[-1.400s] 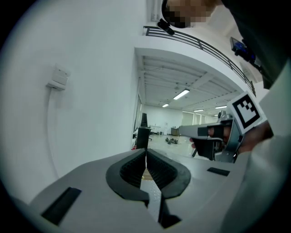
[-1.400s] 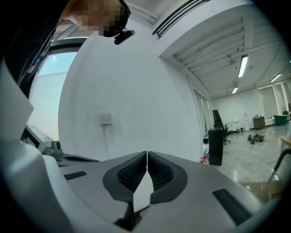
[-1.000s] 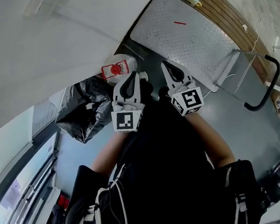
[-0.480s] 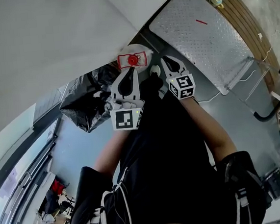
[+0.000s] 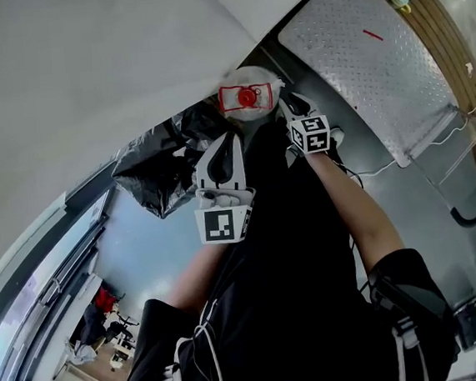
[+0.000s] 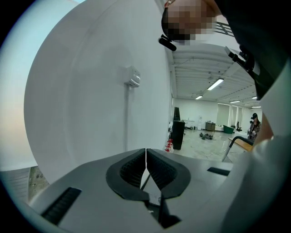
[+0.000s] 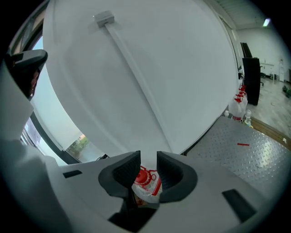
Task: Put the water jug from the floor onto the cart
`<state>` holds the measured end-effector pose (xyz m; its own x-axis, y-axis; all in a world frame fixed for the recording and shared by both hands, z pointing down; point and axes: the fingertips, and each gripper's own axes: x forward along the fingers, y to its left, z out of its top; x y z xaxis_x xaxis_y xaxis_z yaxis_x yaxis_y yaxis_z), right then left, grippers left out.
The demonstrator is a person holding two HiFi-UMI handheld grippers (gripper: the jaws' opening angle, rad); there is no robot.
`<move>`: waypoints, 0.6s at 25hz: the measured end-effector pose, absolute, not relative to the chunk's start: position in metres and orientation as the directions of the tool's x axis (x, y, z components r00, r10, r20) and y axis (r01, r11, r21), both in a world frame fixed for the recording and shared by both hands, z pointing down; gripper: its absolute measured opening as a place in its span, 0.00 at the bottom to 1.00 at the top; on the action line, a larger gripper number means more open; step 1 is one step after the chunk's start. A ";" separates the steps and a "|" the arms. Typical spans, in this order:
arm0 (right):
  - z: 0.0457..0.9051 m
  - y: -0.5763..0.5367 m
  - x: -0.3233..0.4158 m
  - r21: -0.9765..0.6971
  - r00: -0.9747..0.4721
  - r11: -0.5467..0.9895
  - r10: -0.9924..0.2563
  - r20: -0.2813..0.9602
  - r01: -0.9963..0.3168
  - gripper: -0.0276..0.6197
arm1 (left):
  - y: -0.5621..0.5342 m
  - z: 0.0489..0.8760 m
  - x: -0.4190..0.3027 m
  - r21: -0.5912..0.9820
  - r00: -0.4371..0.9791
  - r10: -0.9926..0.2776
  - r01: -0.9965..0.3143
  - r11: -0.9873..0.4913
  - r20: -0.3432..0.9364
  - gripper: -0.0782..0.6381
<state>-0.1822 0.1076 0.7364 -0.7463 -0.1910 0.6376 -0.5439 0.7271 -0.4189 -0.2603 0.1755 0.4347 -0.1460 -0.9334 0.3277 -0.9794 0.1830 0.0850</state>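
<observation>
All three views are wide-angle, with black corners and straight lines bowed toward the edges. The light is bright, even and soft, and shadows are faint. In the left gripper view, ceiling strip lights point(image 6: 216, 83) glow in the far hall and the white wall point(image 6: 91, 100) nearly washes out. A window point(image 7: 52, 113) at the left of the right gripper view is overexposed pale blue. In the head view, the black bag point(image 5: 157, 172) shows small glints, the cart point(image 5: 359, 56) a dull sheen, and the dark clothing point(image 5: 291, 306) little detail.

Left hand-held gripper point(image 6: 145, 152) closed, right hand-held gripper point(image 7: 148, 157) just opening — gripping nothing
</observation>
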 end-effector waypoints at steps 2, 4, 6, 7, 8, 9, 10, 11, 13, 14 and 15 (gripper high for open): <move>0.762 0.111 -0.190 -0.426 -0.736 0.720 -0.173 0.654 -0.548 0.19 | 0.179 0.450 -0.259 0.078 -0.131 -0.928 -0.983 0.168 0.348 0.14; 0.787 0.112 -0.194 -0.428 -0.727 0.713 -0.166 0.666 -0.555 0.19 | 0.182 0.465 -0.257 0.083 -0.128 -0.921 -0.982 0.169 0.368 0.14; 0.811 0.113 -0.197 -0.438 -0.721 0.703 -0.154 0.676 -0.561 0.19 | 0.184 0.480 -0.257 0.087 -0.136 -0.913 -0.979 0.182 0.385 0.14; 0.823 0.113 -0.199 -0.450 -0.718 0.693 -0.141 0.682 -0.564 0.19 | 0.185 0.488 -0.257 0.082 -0.136 -0.907 -0.980 0.183 0.398 0.14; 0.836 0.115 -0.201 -0.468 -0.715 0.678 -0.122 0.688 -0.567 0.19 | 0.185 0.495 -0.256 0.075 -0.129 -0.902 -0.982 0.175 0.412 0.14; 0.849 0.118 -0.203 -0.490 -0.713 0.660 -0.100 0.694 -0.569 0.19 | 0.184 0.500 -0.256 0.066 -0.121 -0.898 -0.984 0.164 0.423 0.14; 0.863 0.121 -0.204 -0.510 -0.711 0.642 -0.078 0.699 -0.572 0.19 | 0.183 0.503 -0.255 0.057 -0.115 -0.898 -0.987 0.153 0.425 0.14; 0.876 0.124 -0.204 -0.524 -0.707 0.627 -0.061 0.705 -0.577 0.19 | 0.180 0.503 -0.255 0.049 -0.112 -0.901 -0.988 0.146 0.419 0.14; 0.898 0.129 -0.205 -0.530 -0.691 0.611 -0.037 0.722 -0.587 0.21 | 0.178 0.501 -0.256 0.012 -0.117 -0.909 -0.991 0.133 0.399 0.14; 0.906 0.133 -0.207 -0.528 -0.683 0.611 -0.028 0.730 -0.589 0.23 | 0.179 0.501 -0.257 -0.020 -0.125 -0.912 -0.992 0.128 0.390 0.14; 0.912 0.136 -0.211 -0.524 -0.677 0.616 -0.021 0.736 -0.589 0.25 | 0.180 0.502 -0.260 -0.050 -0.137 -0.913 -0.991 0.128 0.384 0.14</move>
<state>-0.2106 0.1358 0.9121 -0.6770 -0.0215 0.7357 -0.5886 0.6159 -0.5236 -0.2596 0.1798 0.5017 -0.1373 -0.9131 0.3840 -0.9905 0.1277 -0.0505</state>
